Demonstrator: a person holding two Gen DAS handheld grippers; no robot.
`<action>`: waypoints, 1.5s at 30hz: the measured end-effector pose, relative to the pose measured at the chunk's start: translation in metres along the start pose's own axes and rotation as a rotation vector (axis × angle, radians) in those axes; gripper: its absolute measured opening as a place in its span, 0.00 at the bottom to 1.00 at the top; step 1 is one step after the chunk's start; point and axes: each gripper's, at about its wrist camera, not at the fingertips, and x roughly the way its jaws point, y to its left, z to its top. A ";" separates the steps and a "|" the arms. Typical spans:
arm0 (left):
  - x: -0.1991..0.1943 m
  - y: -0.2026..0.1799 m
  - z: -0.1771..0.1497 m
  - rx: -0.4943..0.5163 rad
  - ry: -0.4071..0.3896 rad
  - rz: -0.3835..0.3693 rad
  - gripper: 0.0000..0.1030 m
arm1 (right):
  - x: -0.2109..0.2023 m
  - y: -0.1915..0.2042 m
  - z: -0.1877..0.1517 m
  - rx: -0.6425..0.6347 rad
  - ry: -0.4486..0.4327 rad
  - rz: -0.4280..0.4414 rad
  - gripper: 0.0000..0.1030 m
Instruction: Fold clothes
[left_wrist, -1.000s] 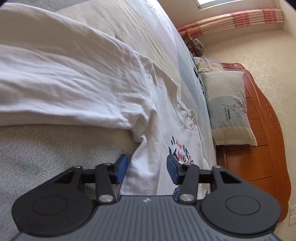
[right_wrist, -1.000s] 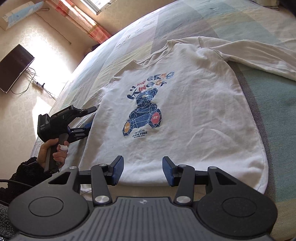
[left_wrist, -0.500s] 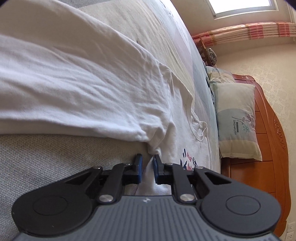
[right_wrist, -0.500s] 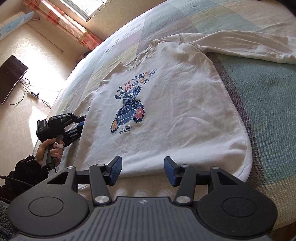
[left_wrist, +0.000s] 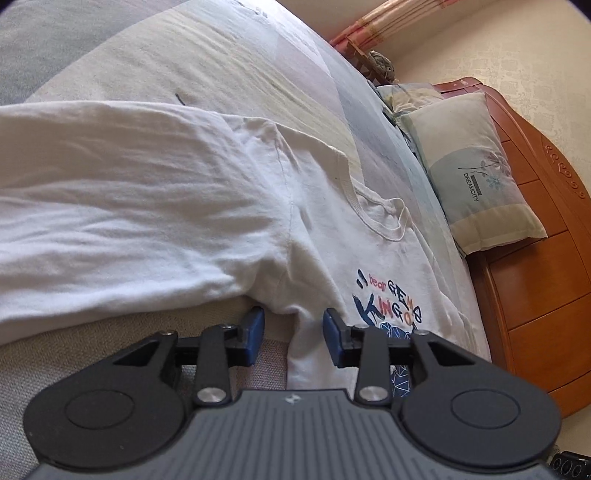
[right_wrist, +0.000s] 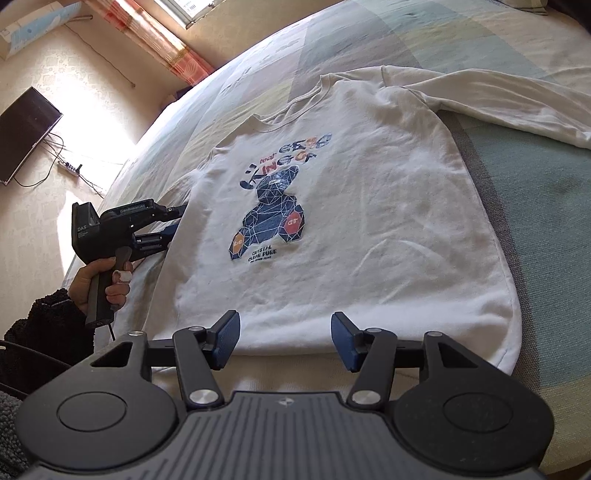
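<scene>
While the white sweatshirt (right_wrist: 351, 221) lies flat, print up, on the bed (right_wrist: 546, 206), its long axis runs away from the right gripper (right_wrist: 283, 339), poised at the hem with jaws half open and empty. Nearer the armpit, the left gripper (left_wrist: 293, 332) has just been reopening; its narrow jaws straddle the side seam below the sleeve (left_wrist: 129, 206) without pinching it.

Bright daylight, fisheye-warped edges

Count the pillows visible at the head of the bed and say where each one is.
2. A pale pillow with a flower print leans against the orange wooden headboard; a second rumpled pillow lies behind it, mostly hidden. More may be out of view.
</scene>
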 end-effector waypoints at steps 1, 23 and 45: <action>0.000 -0.005 -0.001 0.021 -0.002 0.022 0.34 | 0.002 0.002 0.000 -0.005 0.004 -0.003 0.59; -0.054 0.012 0.009 -0.002 -0.163 0.236 0.01 | 0.014 0.011 0.002 -0.048 0.033 -0.050 0.60; -0.020 -0.003 0.015 0.093 -0.201 0.410 0.05 | 0.020 0.019 0.004 -0.081 0.038 -0.062 0.64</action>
